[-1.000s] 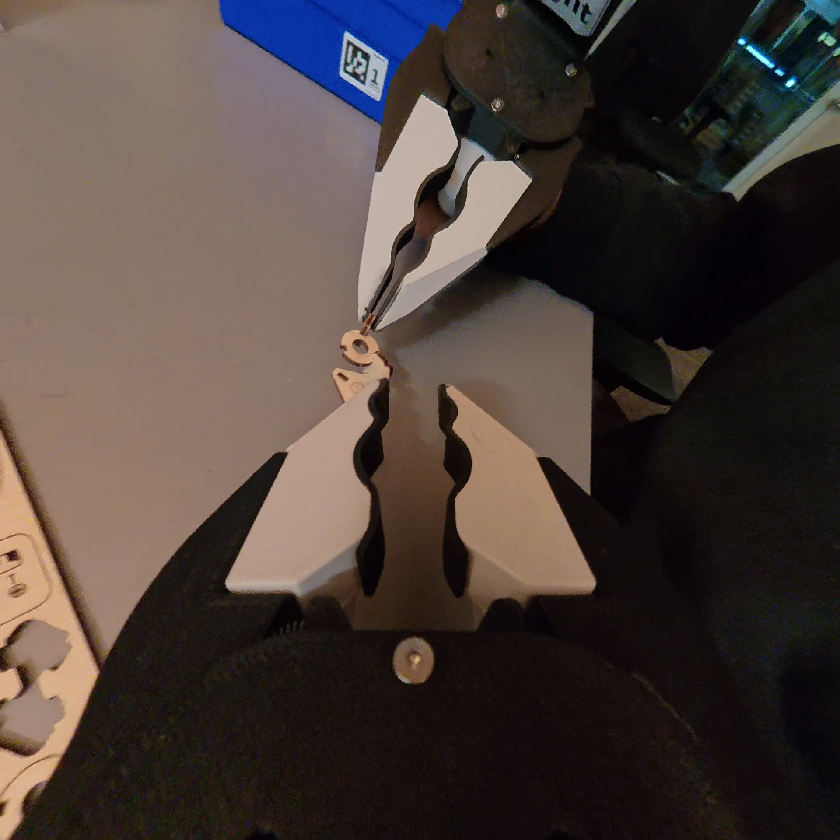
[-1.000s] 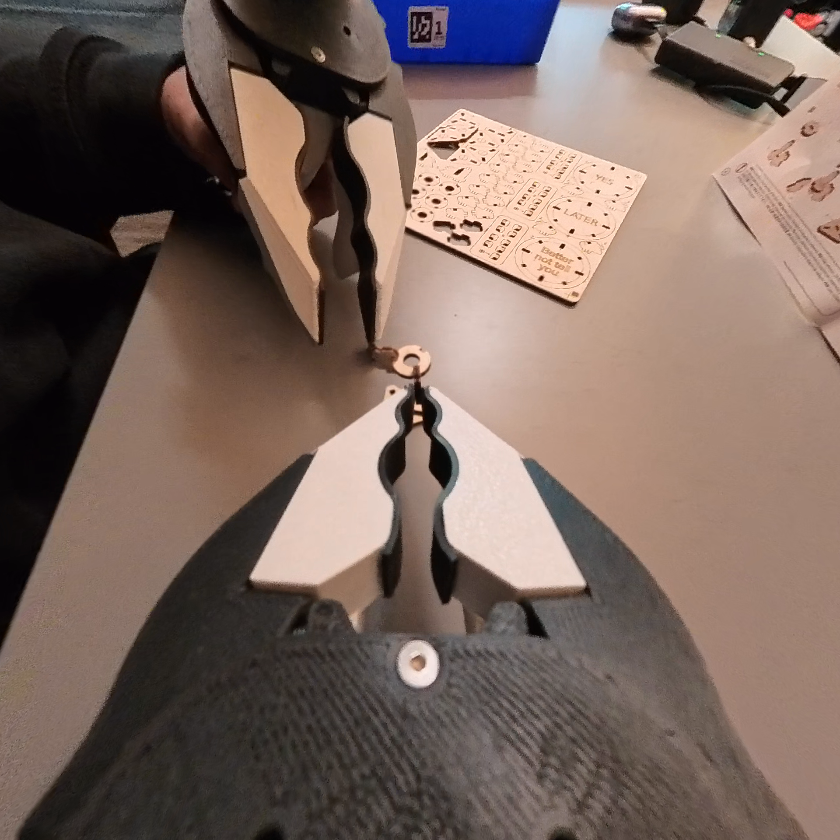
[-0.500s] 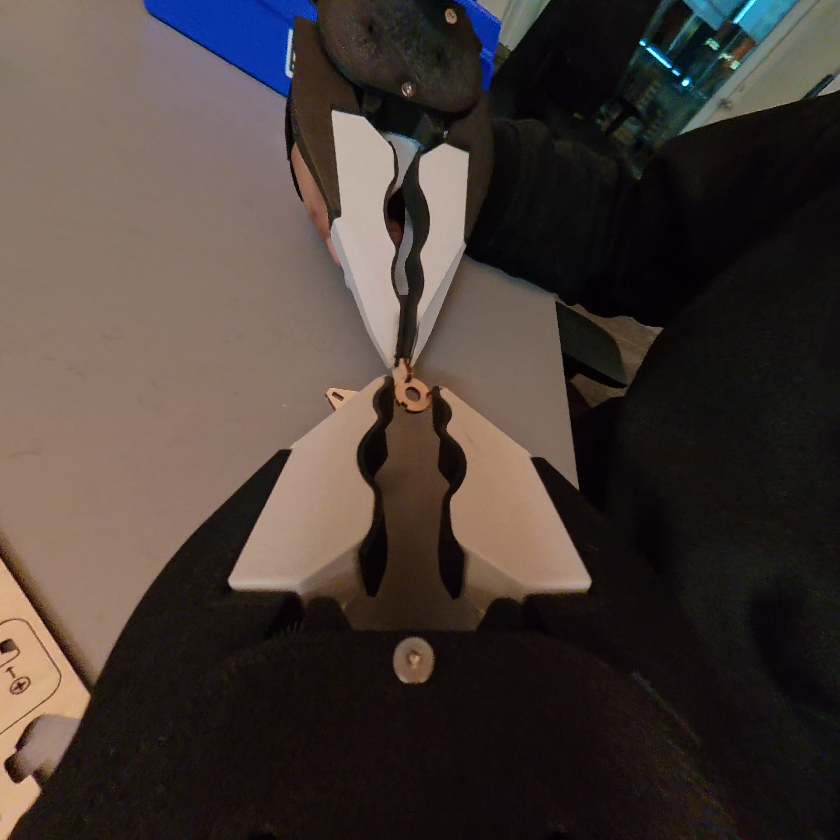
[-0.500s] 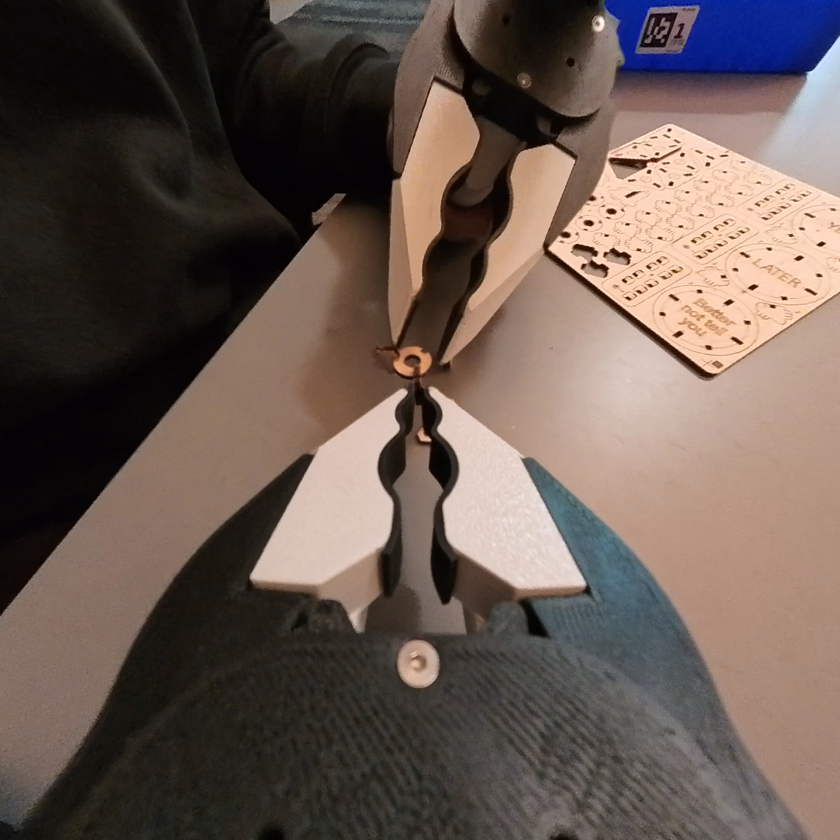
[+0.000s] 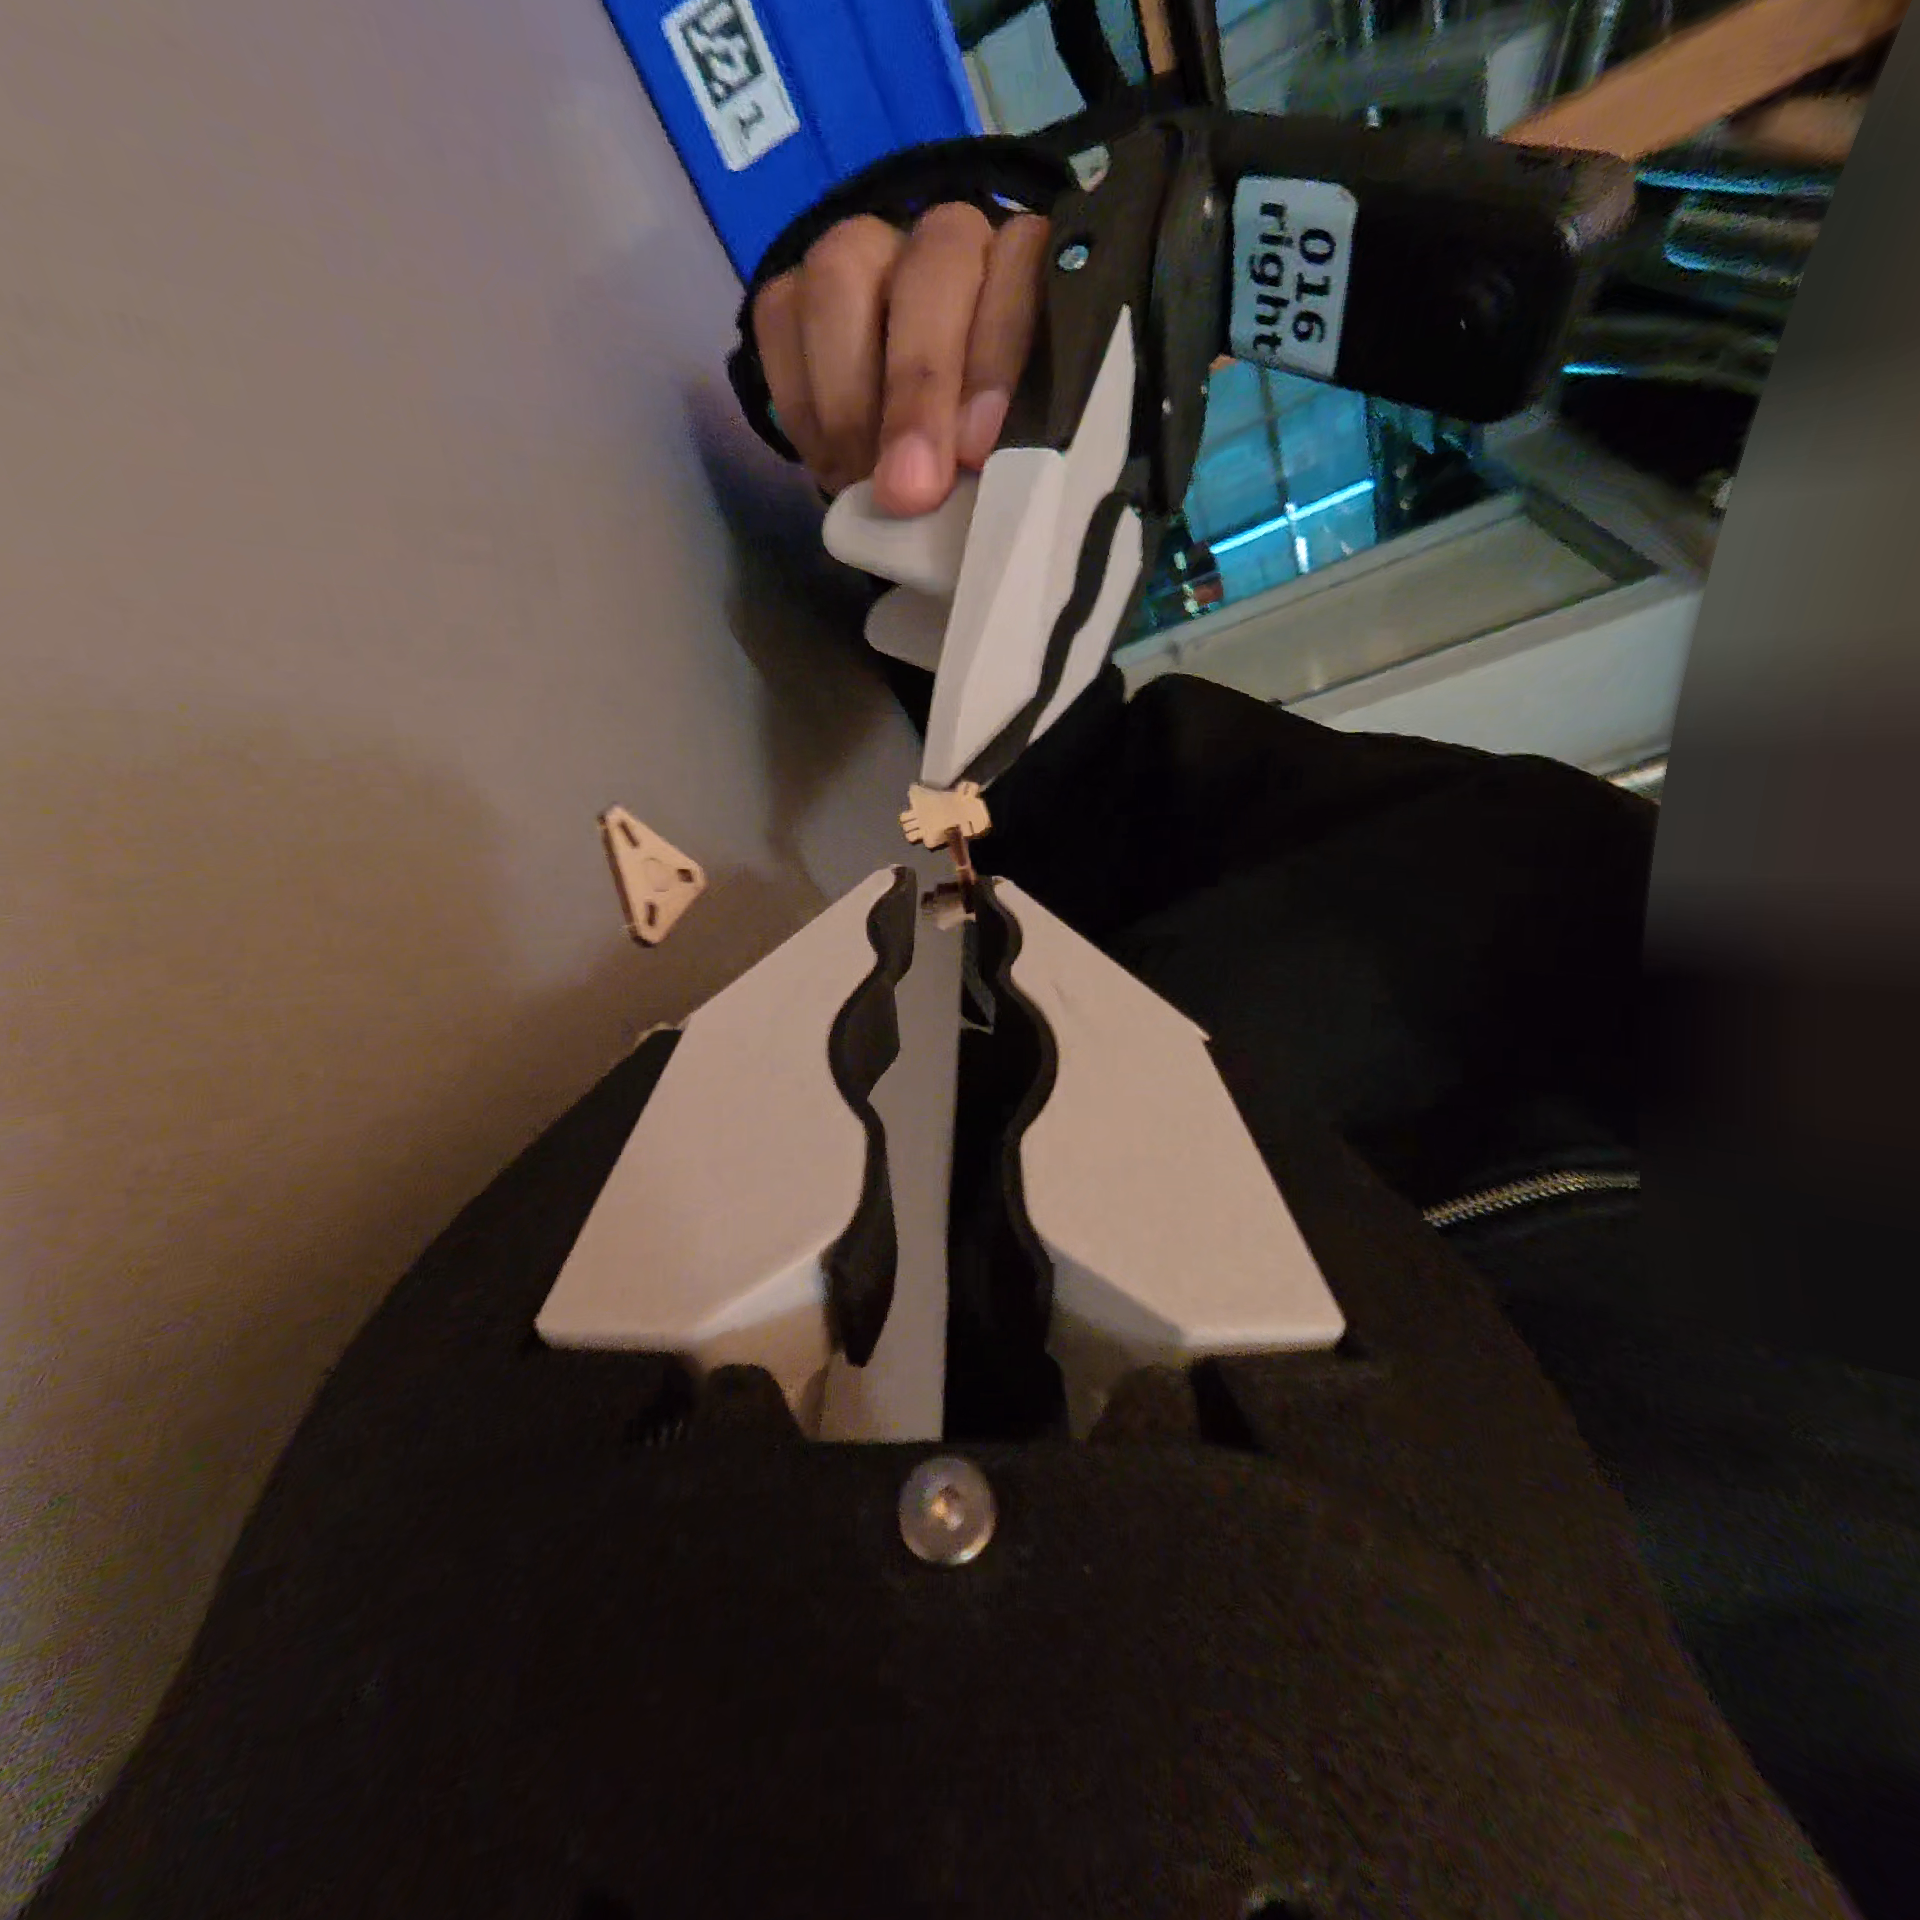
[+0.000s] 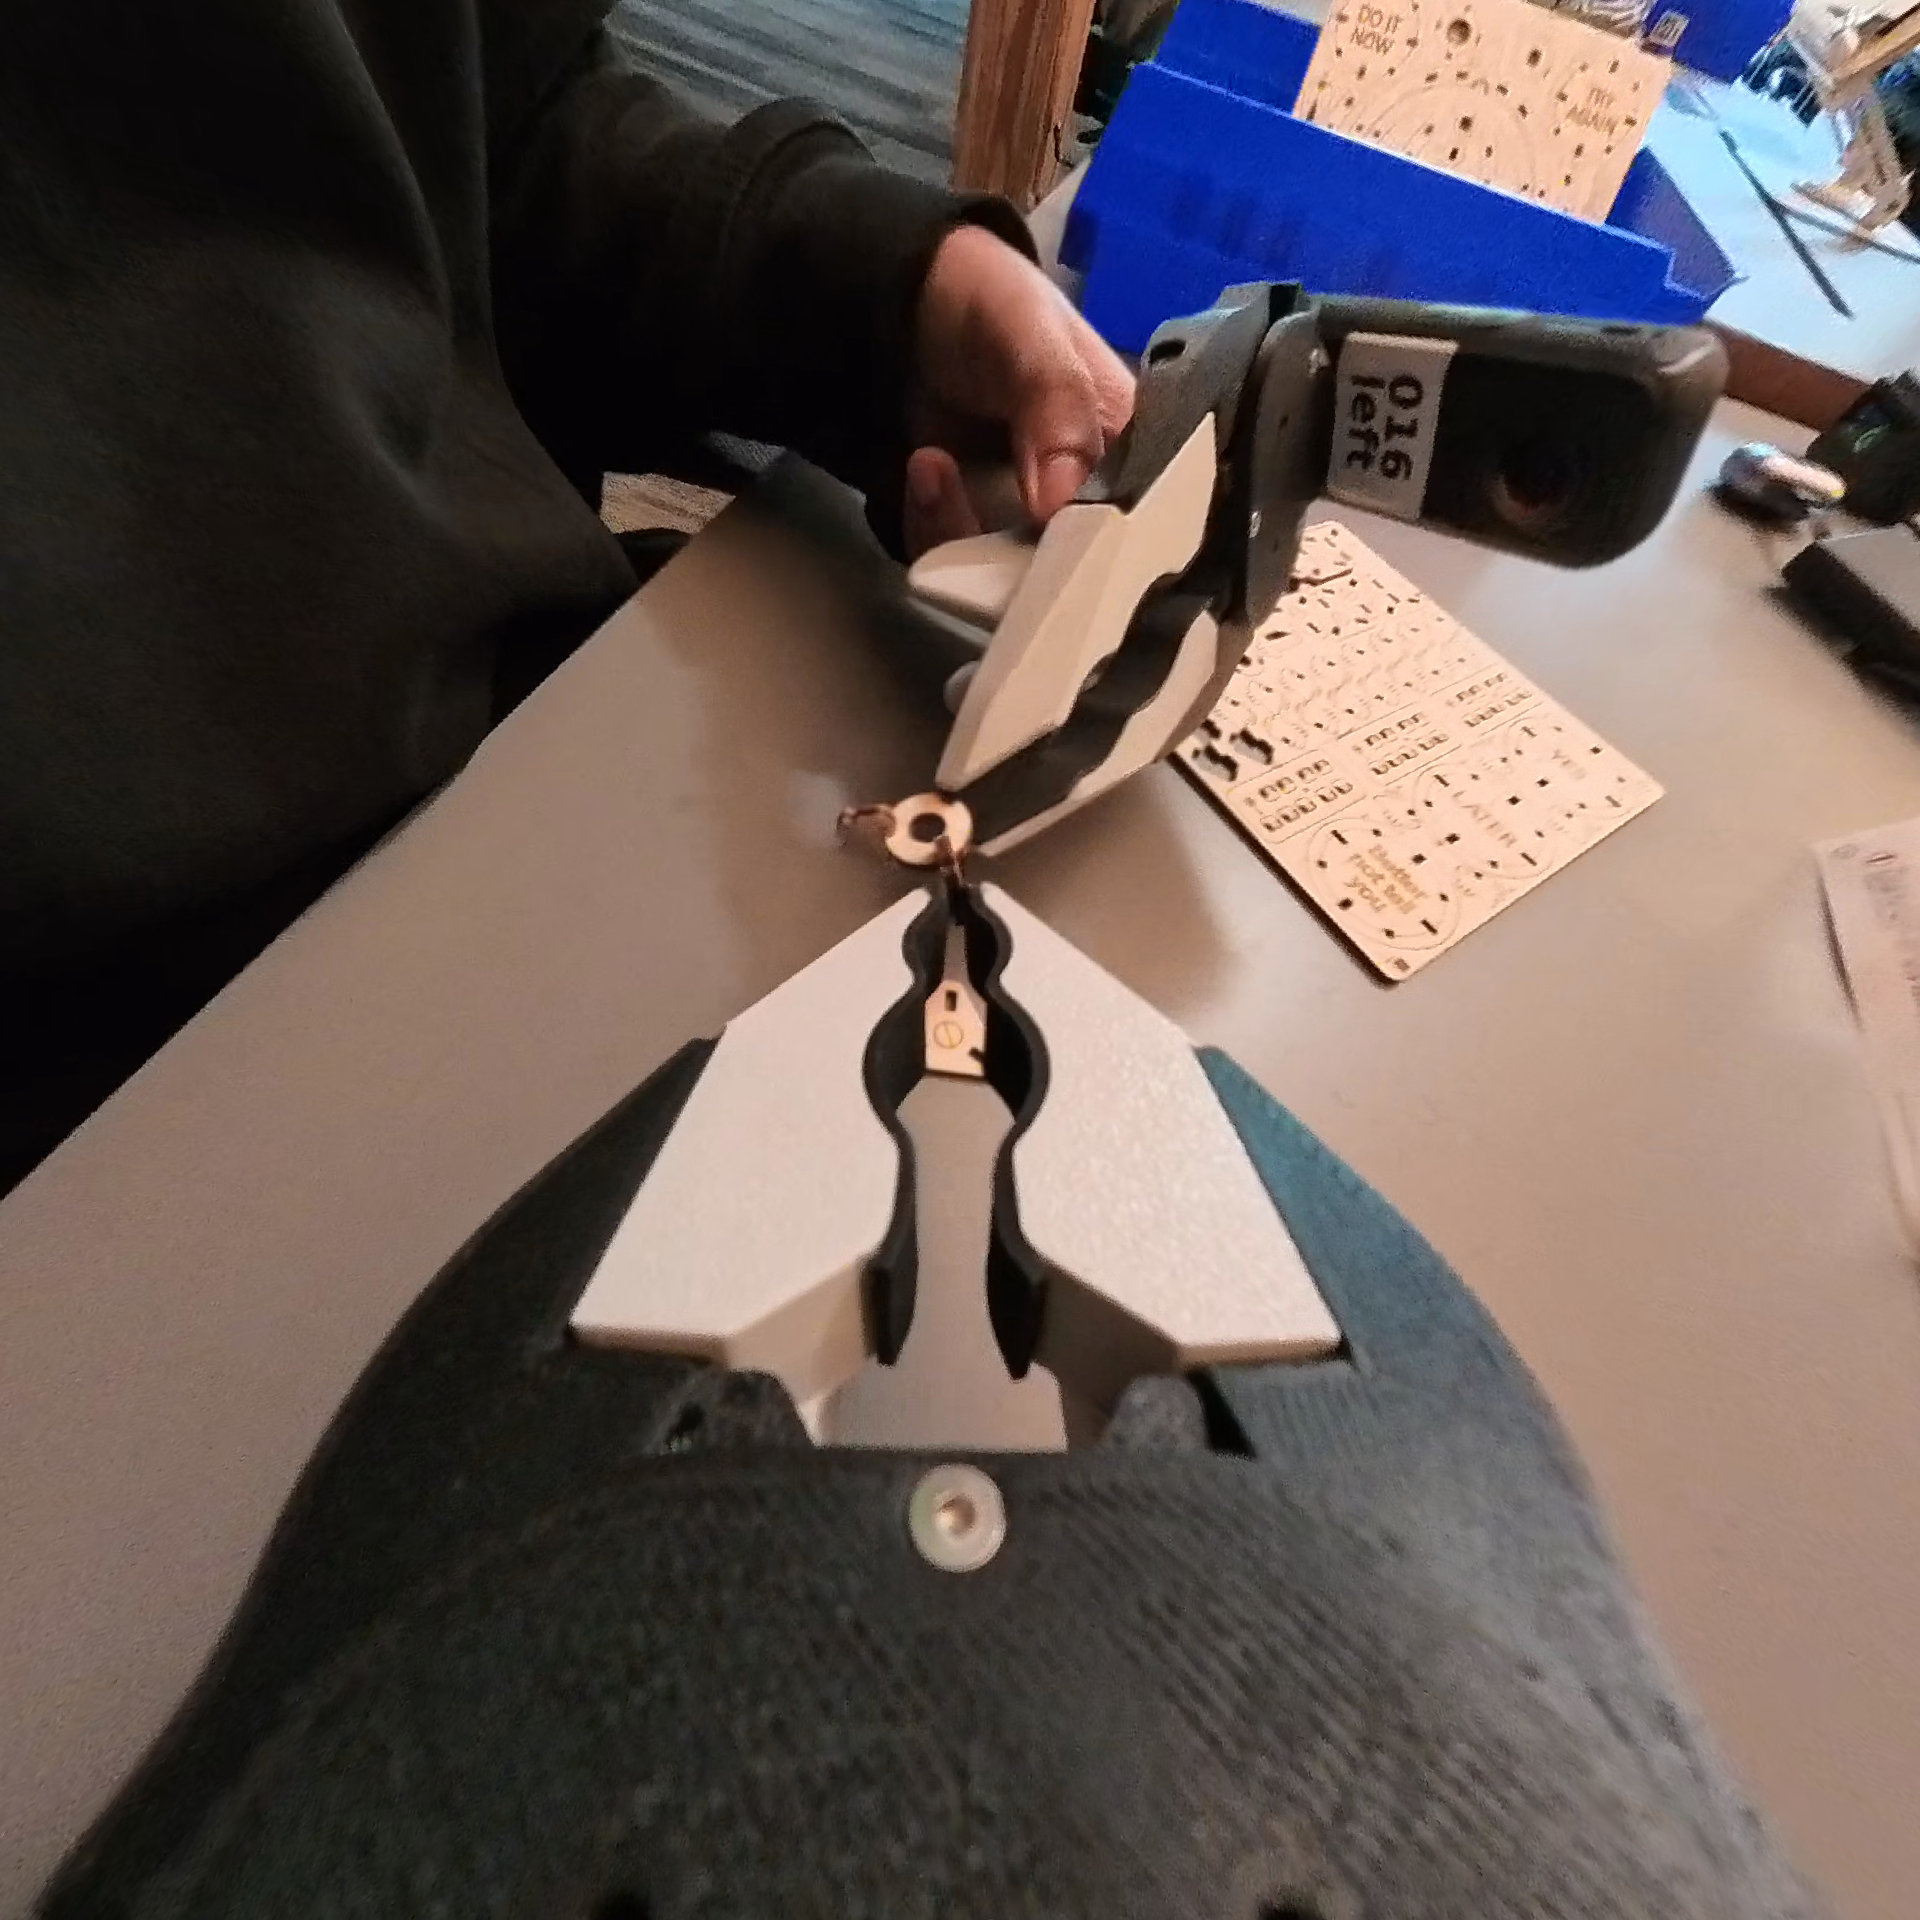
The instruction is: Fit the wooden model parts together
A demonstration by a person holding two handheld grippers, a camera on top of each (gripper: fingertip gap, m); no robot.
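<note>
Foreground, right wrist view: the right gripper (image 6: 951, 896) is closed at the tips on the thin edge of a small wooden piece (image 5: 940, 816). In the left wrist view this piece shows flat, with knobbed ends, just past those tips. A flat wooden part (image 6: 954, 1034) appears in the wider gap behind the tips; whether it is held there or lies on the table (image 6: 416, 1039) below cannot be told.

Just beyond the tips sits a wooden ring (image 6: 900, 842) with a round hole, above the table near its edge. It touches the held piece.

The left gripper (image 5: 943, 891) meets the ring from the opposite side. Its jaws stand a little apart, one tip on each side of the ring. In its own view a sliver of gap shows between one pad and the part lying between the tips, so the pads do not clamp it.

Middle ground: a loose wooden triangle (image 5: 652, 878) lies on the table beside the left gripper, apart from both grippers. A hand (image 6: 1008, 384) in a dark sleeve grips the left gripper's handle. Another hand (image 5: 883, 343) grips the right one.

Background: a punched wooden sheet (image 6: 1455, 790) lies flat on the table, with a paper (image 6: 1881, 935) at the frame edge. Farthest is a blue bin (image 6: 1299, 208).
</note>
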